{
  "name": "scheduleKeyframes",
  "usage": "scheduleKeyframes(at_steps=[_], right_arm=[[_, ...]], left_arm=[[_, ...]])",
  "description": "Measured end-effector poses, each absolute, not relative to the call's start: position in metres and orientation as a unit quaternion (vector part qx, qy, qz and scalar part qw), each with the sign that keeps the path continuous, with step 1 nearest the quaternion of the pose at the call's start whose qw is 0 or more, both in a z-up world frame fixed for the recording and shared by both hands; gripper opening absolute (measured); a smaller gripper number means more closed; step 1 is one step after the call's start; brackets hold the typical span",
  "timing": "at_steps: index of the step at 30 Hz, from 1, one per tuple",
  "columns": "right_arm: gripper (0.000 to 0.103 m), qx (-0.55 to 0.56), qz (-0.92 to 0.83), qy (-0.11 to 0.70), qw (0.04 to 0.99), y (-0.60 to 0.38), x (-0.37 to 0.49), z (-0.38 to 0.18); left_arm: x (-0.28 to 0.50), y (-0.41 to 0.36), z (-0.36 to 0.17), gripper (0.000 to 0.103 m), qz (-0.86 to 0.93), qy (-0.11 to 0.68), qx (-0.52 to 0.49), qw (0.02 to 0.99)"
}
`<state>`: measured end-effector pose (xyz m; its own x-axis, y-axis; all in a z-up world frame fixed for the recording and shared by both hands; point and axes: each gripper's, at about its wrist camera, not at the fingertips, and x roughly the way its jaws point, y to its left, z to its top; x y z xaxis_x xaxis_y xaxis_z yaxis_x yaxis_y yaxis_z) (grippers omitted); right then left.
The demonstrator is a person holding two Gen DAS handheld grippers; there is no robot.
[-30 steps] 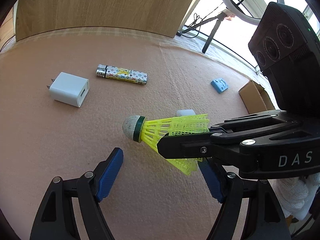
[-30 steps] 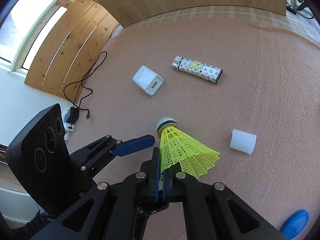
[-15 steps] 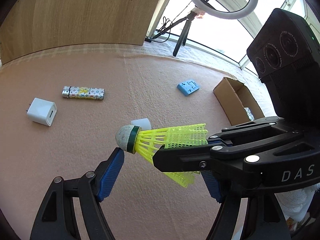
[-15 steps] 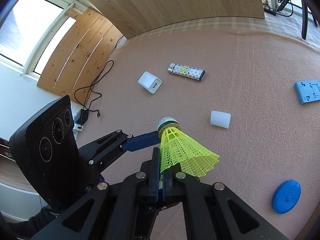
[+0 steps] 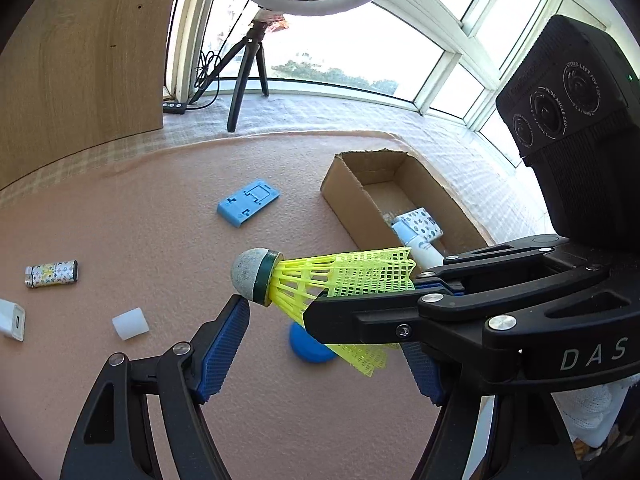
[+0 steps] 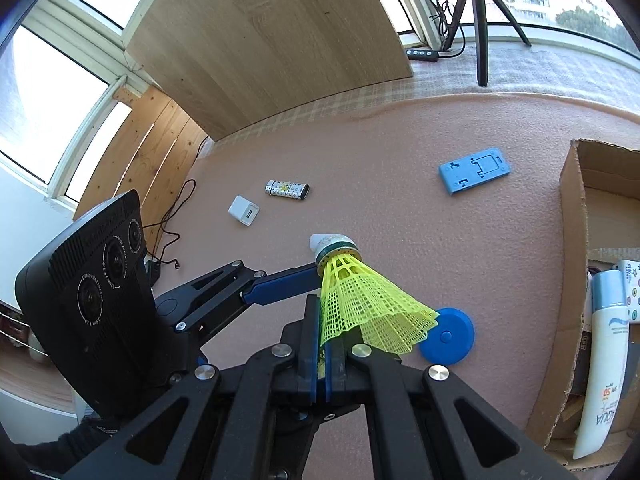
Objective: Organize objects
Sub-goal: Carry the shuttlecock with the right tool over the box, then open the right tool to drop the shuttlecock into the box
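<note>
Yellow shuttlecock [image 6: 360, 304] clamped in right tongs [image 6: 322, 344]; left tongs [image 5: 320, 344] apart; only right view shows sunscreen tube [image 6: 600, 360].

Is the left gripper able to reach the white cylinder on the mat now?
Probably yes. The left gripper is open and empty, and the white cylinder lies in the open on the pink mat.

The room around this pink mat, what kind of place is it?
Probably a sunlit room at home used for recording: bay windows, a ring light on a tripod, and a wooden board behind the mat.
</note>
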<state>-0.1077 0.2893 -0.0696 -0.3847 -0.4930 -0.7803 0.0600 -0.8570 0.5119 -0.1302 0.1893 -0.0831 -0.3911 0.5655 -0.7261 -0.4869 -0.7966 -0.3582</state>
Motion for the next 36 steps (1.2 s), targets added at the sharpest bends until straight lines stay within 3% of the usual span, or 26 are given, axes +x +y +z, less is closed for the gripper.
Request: scheduleKeyframes(at_steps=[16, 26, 27, 29, 30, 31, 36], right_arm=[[0.002, 0.488, -0.837, -0.244, 0.055, 0.426, -0.051, -0.050], [0.004, 0.485, -0.837, -0.252, 0.001, 0.477, -0.034, -0.055], [0.006, 0.489, -0.836, -0.250, -0.006, 0.480, -0.034, -0.056], [0.026, 0.501, -0.830, -0.246, -0.021, 0.486, -0.034, -0.059], [0.050, 0.505, -0.828, -0.244, -0.034, 0.489, -0.033, -0.060], [0.059, 0.502, -0.829, -0.243, -0.043, 0.491, -0.031, -0.061], [0.059, 0.499, -0.829, -0.244, -0.060, 0.499, -0.025, -0.065]], left_arm=[[-0.137, 0.351, -0.067, 0.075, 0.799, 0.007, -0.440, 0.410], [-0.134, 0.404, -0.070, 0.076, 0.785, 0.033, -0.446, 0.429], [-0.134, 0.406, -0.071, 0.076, 0.783, 0.038, -0.451, 0.427], [-0.135, 0.409, -0.076, 0.081, 0.780, 0.047, -0.461, 0.421], [-0.135, 0.409, -0.077, 0.082, 0.780, 0.051, -0.464, 0.417], [-0.136, 0.408, -0.078, 0.082, 0.781, 0.052, -0.464, 0.415], [-0.137, 0.397, -0.080, 0.082, 0.782, 0.049, -0.468, 0.410]])
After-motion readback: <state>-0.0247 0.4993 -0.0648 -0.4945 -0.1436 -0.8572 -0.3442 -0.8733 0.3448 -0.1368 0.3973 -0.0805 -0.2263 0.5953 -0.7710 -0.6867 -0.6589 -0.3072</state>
